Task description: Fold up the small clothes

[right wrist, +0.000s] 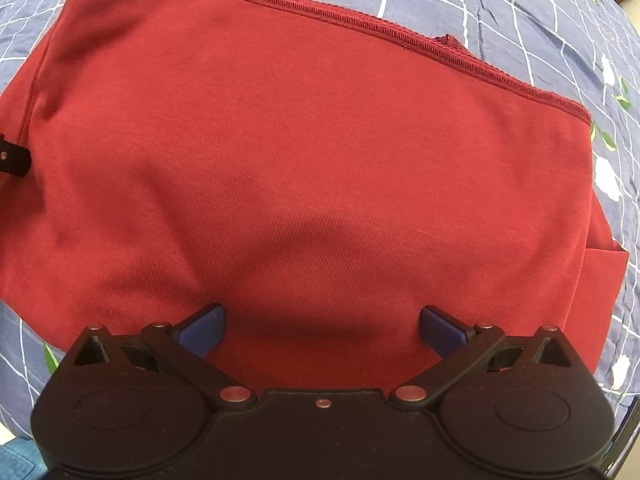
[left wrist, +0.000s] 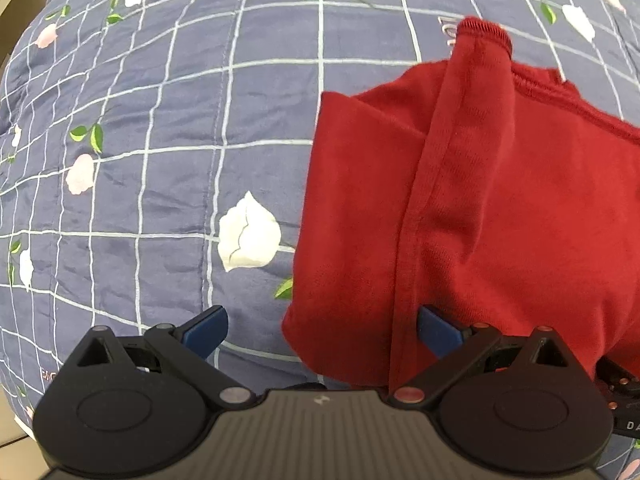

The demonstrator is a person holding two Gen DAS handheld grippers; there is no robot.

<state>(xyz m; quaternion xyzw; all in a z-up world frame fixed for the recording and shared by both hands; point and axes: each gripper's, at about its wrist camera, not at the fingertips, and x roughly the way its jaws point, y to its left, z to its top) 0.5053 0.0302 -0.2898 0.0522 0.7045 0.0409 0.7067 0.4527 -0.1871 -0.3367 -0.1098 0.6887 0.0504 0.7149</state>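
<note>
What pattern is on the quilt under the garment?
Blue-grey quilt with white grid lines and pink and white flowers; clearest in the left wrist view.

red garment [right wrist: 304,168]: matt knit cloth | quilt [left wrist: 160,168]: soft stitched fabric

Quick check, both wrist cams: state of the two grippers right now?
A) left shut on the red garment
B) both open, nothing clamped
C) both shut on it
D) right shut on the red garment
B: the left gripper and right gripper both show blue fingers spread wide, with the red garment lying unclamped on the quilt.
</note>
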